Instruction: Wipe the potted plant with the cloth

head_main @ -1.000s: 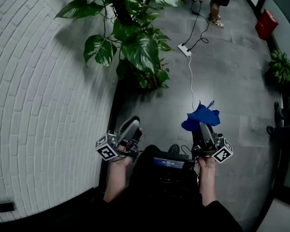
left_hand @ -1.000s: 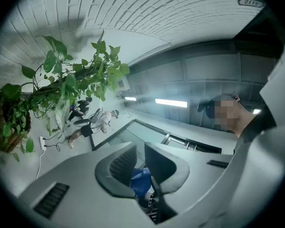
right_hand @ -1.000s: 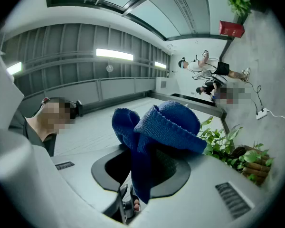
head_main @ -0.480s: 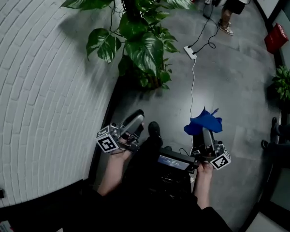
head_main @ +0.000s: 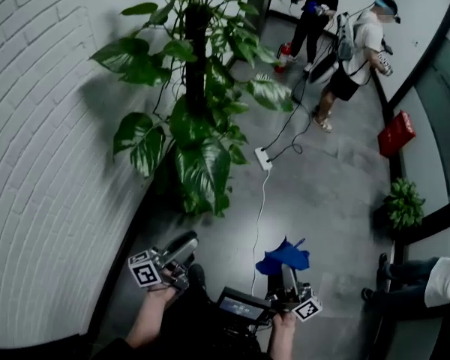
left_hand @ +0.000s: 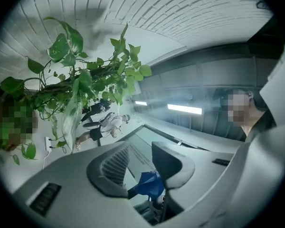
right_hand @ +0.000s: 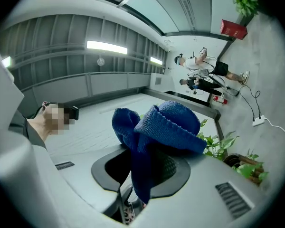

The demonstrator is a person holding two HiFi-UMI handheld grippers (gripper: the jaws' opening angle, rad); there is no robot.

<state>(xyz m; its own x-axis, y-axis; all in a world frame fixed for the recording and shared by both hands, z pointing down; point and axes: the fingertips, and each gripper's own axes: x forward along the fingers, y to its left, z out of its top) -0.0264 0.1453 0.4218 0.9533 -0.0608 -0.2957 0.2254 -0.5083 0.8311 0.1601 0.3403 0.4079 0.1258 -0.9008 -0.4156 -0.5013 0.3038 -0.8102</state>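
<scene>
Left gripper [head_main: 181, 243]: its jaws have just been opening and are now standing partly spread with nothing between them (the blue we are glimpsing through the gap is the cloth, further off).
Right gripper [head_main: 287, 277]: it is pinching the cloth [head_main: 283, 257], which is bunching up over the jaw tips and drooping down between them.
Plant [head_main: 199, 126]: we are now seeing it from crown to lower leaves against the brick wall [head_main: 37, 126], where a second ago only its lower half was showing.
Grippers against the plant: both are sitting below it and well apart from it, the left one nearer its lowest leaves, the right one further out beyond the power strip [head_main: 263, 158].
Meaning for the task: we are judging that wiping is not yet under way; the free hand is likely getting ready to steady a leaf while the cloth is being brought up.
Pot: we are not making it out, since the lowest leaves and shadow are covering the base.
Right pads: the cloth is covering them, so we are not seeing how deep the grip is going.
Left gripper view: a mosaic patch is lying over some foliage at the left edge.
</scene>
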